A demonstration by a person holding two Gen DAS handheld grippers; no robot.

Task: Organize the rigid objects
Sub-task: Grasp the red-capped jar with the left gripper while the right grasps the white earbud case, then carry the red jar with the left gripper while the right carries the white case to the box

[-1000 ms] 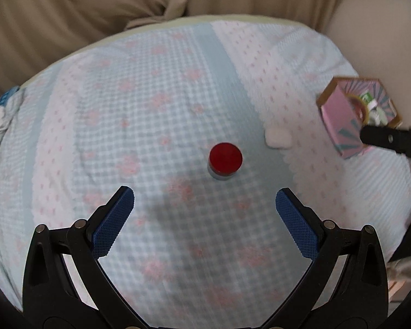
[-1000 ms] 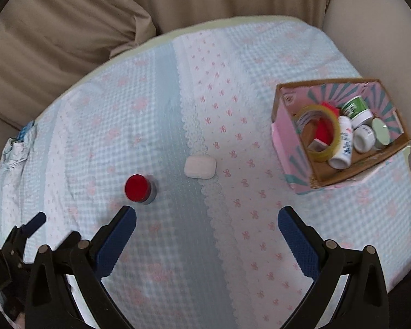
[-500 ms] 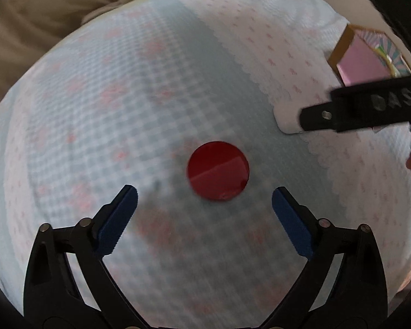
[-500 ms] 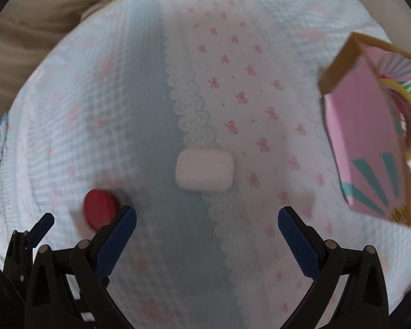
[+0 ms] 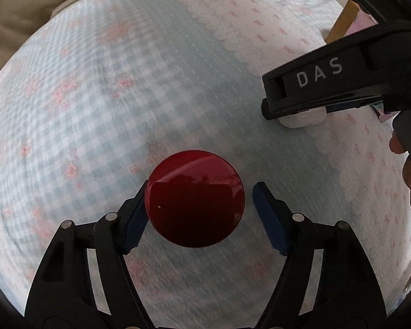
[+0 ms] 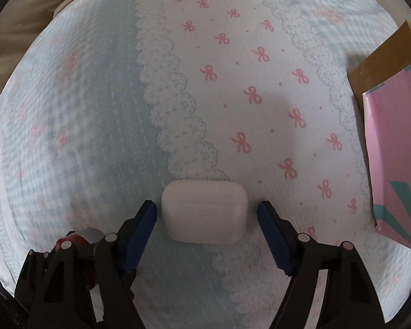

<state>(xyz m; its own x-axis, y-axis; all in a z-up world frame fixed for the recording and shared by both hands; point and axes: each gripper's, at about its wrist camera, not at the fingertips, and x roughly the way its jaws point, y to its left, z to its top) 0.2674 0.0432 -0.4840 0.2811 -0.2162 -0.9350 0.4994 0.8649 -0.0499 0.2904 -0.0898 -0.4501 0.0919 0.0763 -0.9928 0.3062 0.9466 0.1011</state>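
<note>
Low in the left wrist view, the left gripper (image 5: pixel 198 213) brackets a round red-lidded jar (image 5: pixel 194 198), jaws wide. Bottom centre of the right view, the right gripper (image 6: pixel 207 231) likewise straddles a white rounded plastic case (image 6: pixel 204 211) on the patterned bedcover (image 6: pixel 233 82). Neither is gripped yet; both still need moving to the pink cardboard box (image 6: pixel 394 142) at the right edge.

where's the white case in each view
Left wrist: white case at right of centre, mostly hidden under the right gripper.
Right wrist: white case low centre, between the open blue fingers, touching neither.
Shared landmark: the red lid, large at low centre in the left view, a sliver at lower left in the right.
</note>
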